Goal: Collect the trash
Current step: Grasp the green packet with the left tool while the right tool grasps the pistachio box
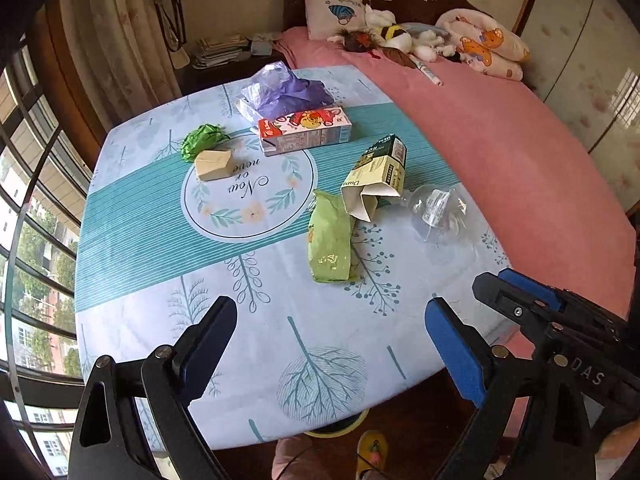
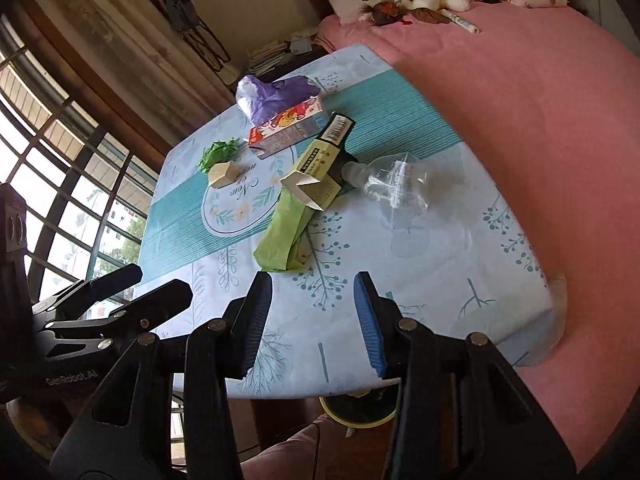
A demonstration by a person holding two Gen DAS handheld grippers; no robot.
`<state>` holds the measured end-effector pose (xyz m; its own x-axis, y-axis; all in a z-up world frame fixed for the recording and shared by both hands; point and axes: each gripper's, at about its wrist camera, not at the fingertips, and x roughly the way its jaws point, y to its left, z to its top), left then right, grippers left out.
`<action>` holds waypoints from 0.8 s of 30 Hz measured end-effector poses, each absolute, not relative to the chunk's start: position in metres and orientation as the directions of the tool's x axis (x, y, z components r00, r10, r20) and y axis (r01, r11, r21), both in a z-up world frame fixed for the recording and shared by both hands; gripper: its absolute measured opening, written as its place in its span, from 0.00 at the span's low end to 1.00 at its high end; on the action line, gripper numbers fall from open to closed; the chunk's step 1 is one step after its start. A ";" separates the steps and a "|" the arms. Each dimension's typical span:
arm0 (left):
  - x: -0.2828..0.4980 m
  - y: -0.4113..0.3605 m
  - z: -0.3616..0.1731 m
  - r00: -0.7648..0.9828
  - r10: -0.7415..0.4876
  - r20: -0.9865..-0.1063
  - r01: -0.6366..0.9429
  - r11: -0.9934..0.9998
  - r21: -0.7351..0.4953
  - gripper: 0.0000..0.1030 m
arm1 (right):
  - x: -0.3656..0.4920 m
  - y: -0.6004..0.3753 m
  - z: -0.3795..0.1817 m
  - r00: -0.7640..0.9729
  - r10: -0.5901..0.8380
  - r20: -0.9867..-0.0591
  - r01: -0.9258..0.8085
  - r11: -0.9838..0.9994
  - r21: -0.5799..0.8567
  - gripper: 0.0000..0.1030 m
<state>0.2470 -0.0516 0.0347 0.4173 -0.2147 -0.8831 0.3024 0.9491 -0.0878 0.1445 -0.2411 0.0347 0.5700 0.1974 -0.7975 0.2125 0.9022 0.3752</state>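
Both grippers hover empty over the table's (image 1: 152, 272) near edge, the left gripper (image 1: 332, 344) spread wide, the right gripper (image 2: 314, 320) parted. Ahead of the right gripper lie the green packet (image 2: 282, 236), an opened carton (image 2: 320, 168) over its far end, and a clear bottle (image 2: 394, 184) to the right. Only the left view shows a yellow slipper (image 1: 372, 454) below the table edge.
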 end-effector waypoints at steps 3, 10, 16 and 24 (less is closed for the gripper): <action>0.286 -0.063 0.009 0.378 -0.223 -0.899 0.346 0.934 -0.086 0.88 | 0.160 -0.247 0.019 0.552 0.152 -0.820 0.300 0.881 0.366 0.38; 0.353 -0.084 -0.049 0.294 -0.243 -0.924 0.375 0.919 -0.122 0.80 | 0.190 -0.256 -0.003 0.543 0.097 -0.834 0.430 0.821 0.376 0.38; 0.386 -0.086 -0.086 0.263 -0.220 -0.939 0.363 0.925 -0.115 0.79 | 0.212 -0.251 -0.010 0.549 0.092 -0.831 0.458 0.798 0.391 0.38; 0.404 -0.087 -0.117 0.225 -0.193 -0.955 0.415 0.906 -0.085 0.62 | 0.238 -0.240 -0.009 0.568 0.120 -0.815 0.449 0.784 0.428 0.38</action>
